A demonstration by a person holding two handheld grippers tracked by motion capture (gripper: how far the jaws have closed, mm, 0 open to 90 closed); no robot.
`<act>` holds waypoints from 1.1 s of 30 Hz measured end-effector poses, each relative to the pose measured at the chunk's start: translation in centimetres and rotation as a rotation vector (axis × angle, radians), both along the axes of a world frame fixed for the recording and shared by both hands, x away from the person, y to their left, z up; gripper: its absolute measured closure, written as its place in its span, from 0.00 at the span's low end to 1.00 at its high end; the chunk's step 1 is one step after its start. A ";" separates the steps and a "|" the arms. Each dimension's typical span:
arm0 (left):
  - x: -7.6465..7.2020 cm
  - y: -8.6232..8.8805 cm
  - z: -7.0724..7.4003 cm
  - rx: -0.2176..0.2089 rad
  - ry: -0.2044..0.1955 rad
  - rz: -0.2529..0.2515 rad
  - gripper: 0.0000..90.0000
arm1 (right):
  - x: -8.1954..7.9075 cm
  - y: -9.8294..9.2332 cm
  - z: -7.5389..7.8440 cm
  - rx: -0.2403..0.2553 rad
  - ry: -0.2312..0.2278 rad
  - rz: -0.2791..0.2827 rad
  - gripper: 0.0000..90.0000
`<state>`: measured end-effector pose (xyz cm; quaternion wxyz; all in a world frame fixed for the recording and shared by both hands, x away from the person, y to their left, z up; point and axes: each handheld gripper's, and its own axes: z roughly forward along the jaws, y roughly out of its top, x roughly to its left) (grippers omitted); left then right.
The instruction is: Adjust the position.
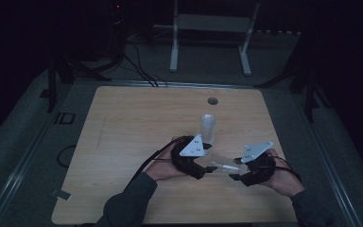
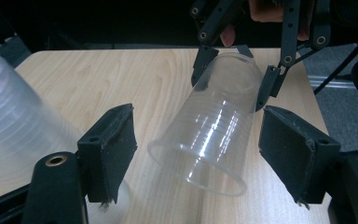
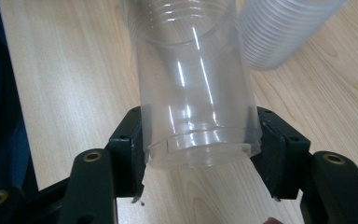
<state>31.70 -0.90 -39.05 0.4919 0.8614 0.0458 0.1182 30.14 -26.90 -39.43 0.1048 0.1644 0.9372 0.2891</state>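
A clear cup (image 2: 209, 135) is held level above the table (image 1: 123, 127) by its base in the clamped right gripper (image 3: 200, 154), its rim between the still-apart pads of the left gripper (image 2: 196, 149), with the cup stack (image 1: 207, 126) at twelve o'clock, so a handover is judged under way and a firm closing on the rim is called for next.

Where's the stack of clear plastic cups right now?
In the high view the stack of clear plastic cups stands upright on the wooden table, near its middle, just beyond the left gripper and behind the single clear plastic cup held by the right gripper.
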 end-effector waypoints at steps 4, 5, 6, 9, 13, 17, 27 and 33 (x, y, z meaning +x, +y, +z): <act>0.3 0.3 0.1 -0.010 0.007 0.018 0.30 | 0.0 -0.5 -0.1 0.012 -0.003 -0.024 0.47; 0.3 0.4 0.1 -0.010 0.008 0.021 0.30 | 0.0 -0.6 -0.2 0.016 -0.003 -0.030 0.47; 0.4 0.4 0.1 -0.011 0.010 0.025 0.30 | 0.0 -0.7 -0.2 0.018 -0.006 -0.034 0.47; 0.6 0.5 0.1 -0.013 0.013 0.037 0.30 | 0.0 -1.0 -0.2 0.029 -0.011 -0.057 0.47; 0.8 0.7 0.1 -0.025 0.018 0.055 0.30 | 0.0 -1.3 -0.3 0.046 -0.020 -0.083 0.47; 0.8 0.8 0.0 -0.035 0.018 0.079 0.30 | -0.1 -1.5 -0.3 0.061 -0.029 -0.107 0.47; 1.1 1.3 -0.2 -0.045 0.027 0.111 0.30 | -0.3 -1.8 -0.3 0.109 -0.062 -0.153 0.47; 1.2 1.5 -0.3 -0.053 0.033 0.112 0.30 | -0.3 -2.0 -0.4 0.133 -0.071 -0.177 0.47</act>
